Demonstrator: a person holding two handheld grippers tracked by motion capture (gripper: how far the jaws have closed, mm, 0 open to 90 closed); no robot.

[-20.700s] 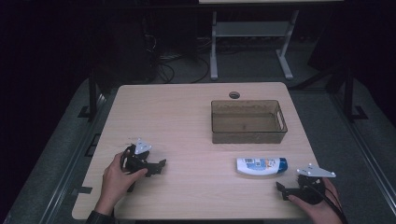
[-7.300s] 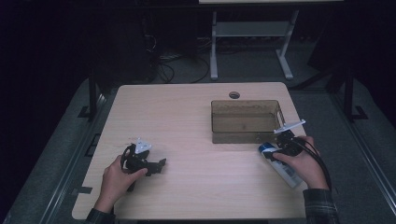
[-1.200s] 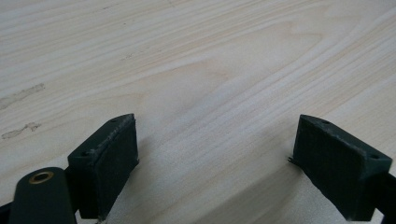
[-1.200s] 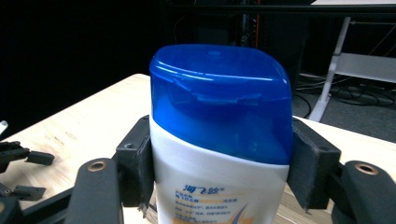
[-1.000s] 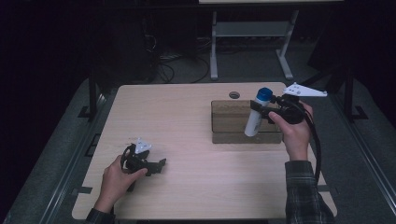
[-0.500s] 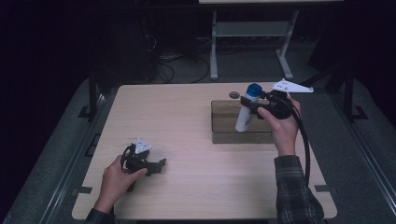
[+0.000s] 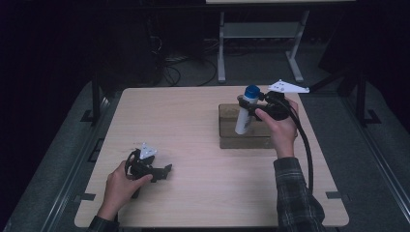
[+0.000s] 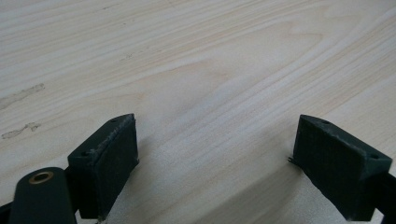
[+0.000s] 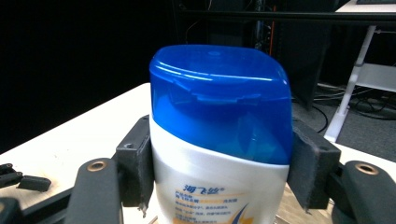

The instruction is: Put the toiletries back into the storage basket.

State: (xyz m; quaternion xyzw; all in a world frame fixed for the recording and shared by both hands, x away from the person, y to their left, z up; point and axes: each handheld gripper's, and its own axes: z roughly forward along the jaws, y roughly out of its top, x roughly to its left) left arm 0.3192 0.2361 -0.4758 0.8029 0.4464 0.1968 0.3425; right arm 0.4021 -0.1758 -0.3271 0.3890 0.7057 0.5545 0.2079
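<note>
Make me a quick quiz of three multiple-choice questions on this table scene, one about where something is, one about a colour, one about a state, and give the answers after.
1. Where is the bottle?
A. lying flat on the table
B. held upright over the brown bin
C. on the floor

2. What colour is the bottle's cap?
A. red
B. green
C. blue

3. How is the left gripper?
A. open, with nothing between its jaws
B. shut on the bottle
C. shut on a cloth

Answers:
1 B: in the high view the right gripper holds the bottle cap-up above the bin.
2 C: the right gripper view shows a blue cap on a white body.
3 A: the left gripper view shows bare tabletop between its spread jaws.
</note>
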